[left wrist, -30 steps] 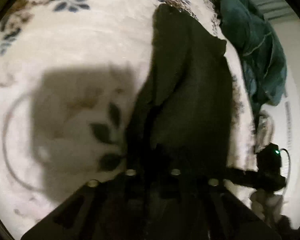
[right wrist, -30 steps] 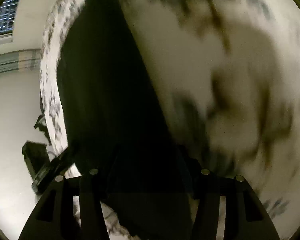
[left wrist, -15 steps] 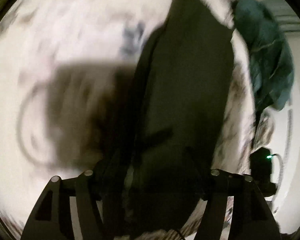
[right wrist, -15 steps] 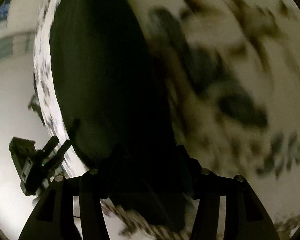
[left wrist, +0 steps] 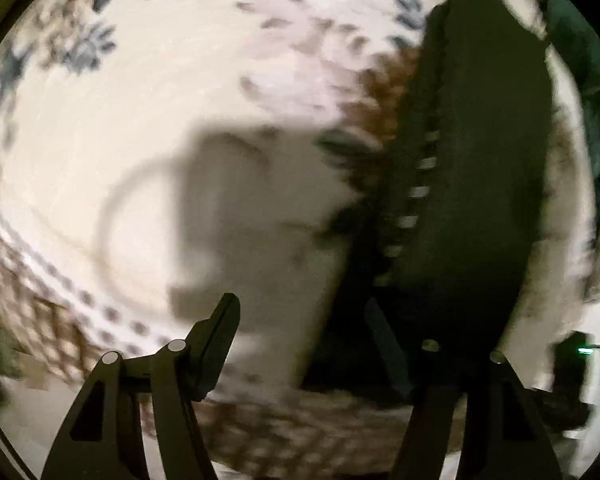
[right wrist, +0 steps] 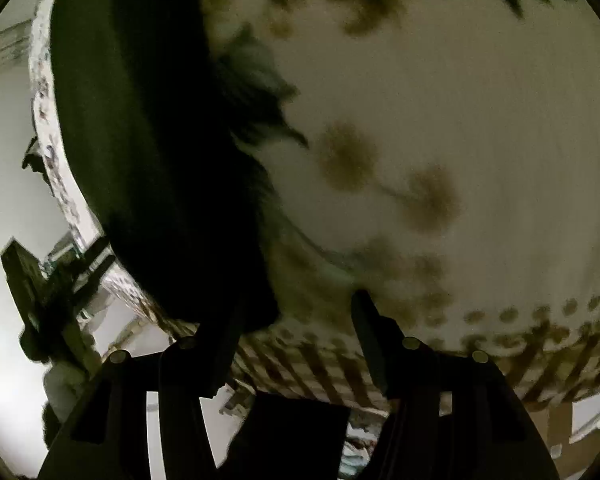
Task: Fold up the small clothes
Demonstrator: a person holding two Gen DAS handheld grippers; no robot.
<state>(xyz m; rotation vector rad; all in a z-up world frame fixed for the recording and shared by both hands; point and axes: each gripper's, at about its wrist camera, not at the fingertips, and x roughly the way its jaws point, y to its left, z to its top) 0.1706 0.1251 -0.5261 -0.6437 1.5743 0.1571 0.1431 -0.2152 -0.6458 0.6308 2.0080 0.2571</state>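
A dark folded garment [left wrist: 480, 184] lies in a long strip on a white floral cloth [left wrist: 148, 128], at the right of the left wrist view. My left gripper [left wrist: 304, 328] is open and empty; its right finger overlaps the garment's near end. In the right wrist view the same garment [right wrist: 140, 140] lies at the left. My right gripper [right wrist: 296, 320] is open and empty; its left finger overlaps the garment's near corner. The other gripper [right wrist: 44, 280] shows at the far left.
A teal garment [left wrist: 584, 92] is heaped at the far right beyond the cloth's edge. The cloth's patterned border [right wrist: 340, 368] runs just in front of my right gripper, with floor past it. The view is motion-blurred.
Both grippers have let go of the dark garment and opened. It now lies flat and folded. Both grippers have drawn back toward the cloth's near edge.
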